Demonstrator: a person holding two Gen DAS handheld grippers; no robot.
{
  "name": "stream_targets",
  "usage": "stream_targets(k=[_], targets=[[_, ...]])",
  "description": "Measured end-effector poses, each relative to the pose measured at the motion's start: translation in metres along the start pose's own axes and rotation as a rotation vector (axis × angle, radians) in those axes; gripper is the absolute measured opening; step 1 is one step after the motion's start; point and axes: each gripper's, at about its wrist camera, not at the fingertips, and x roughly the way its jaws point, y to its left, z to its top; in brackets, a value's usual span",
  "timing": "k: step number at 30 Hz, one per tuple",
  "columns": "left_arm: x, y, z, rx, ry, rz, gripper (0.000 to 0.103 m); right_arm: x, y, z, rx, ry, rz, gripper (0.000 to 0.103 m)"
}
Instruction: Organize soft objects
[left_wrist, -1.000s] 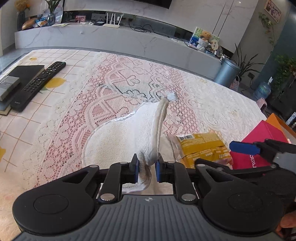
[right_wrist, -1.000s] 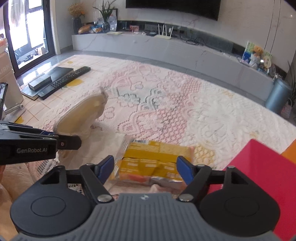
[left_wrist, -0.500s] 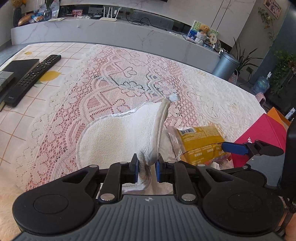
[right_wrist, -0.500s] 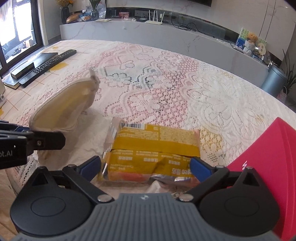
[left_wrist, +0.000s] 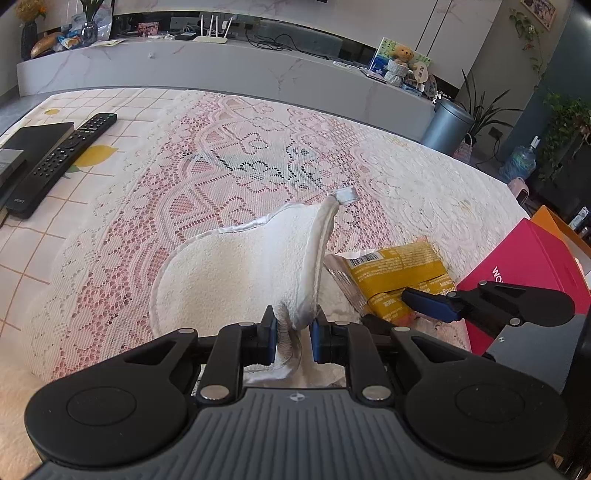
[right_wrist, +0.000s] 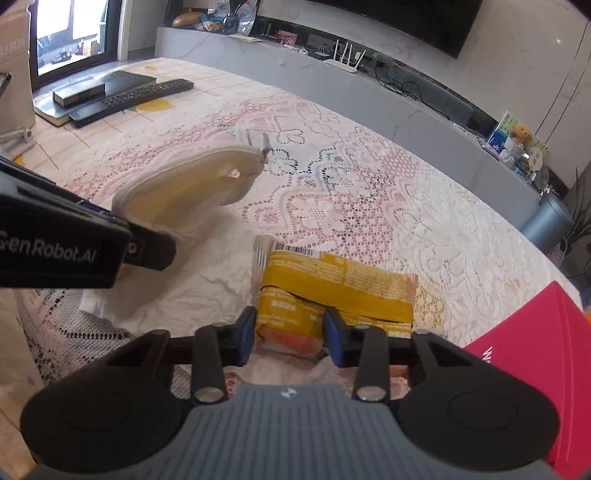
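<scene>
The soft white cloth (left_wrist: 240, 273) is pinched at its near edge in my left gripper (left_wrist: 293, 339), and most of it hangs up off the tabletop (left_wrist: 258, 155), with its grey loop (left_wrist: 345, 194) at the far tip. Just to its right lies the yellow snack bag (right_wrist: 332, 291), flat on the lace cover (right_wrist: 369, 192). My right gripper (right_wrist: 290, 338) has its blue pads on both sides of the bag's near end. The pads look like they touch the bag, but I cannot tell if they squeeze it yet.

I think the step now is to grab the bag while I hold the cloth. To do it well, I want to close the right gripper slowly, so the crinkly bag does not pop or slip out. I should pinch the bag only, not the lace under it, or the whole cover may come up too. I must keep my two grippers apart, since the left one sits close on that side.

A red box (right_wrist: 535, 354) stands close on the right. A black remote (left_wrist: 62, 162) and a flat black box (right_wrist: 99, 86) lie far off on the left.
</scene>
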Motion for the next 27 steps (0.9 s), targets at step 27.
stream_targets(k=[27], targets=[[-0.055,-0.022,0.013,0.046,-0.186,-0.017,0.019,-0.098,-0.033,0.017,0.083,-0.205,-0.007,0.0]])
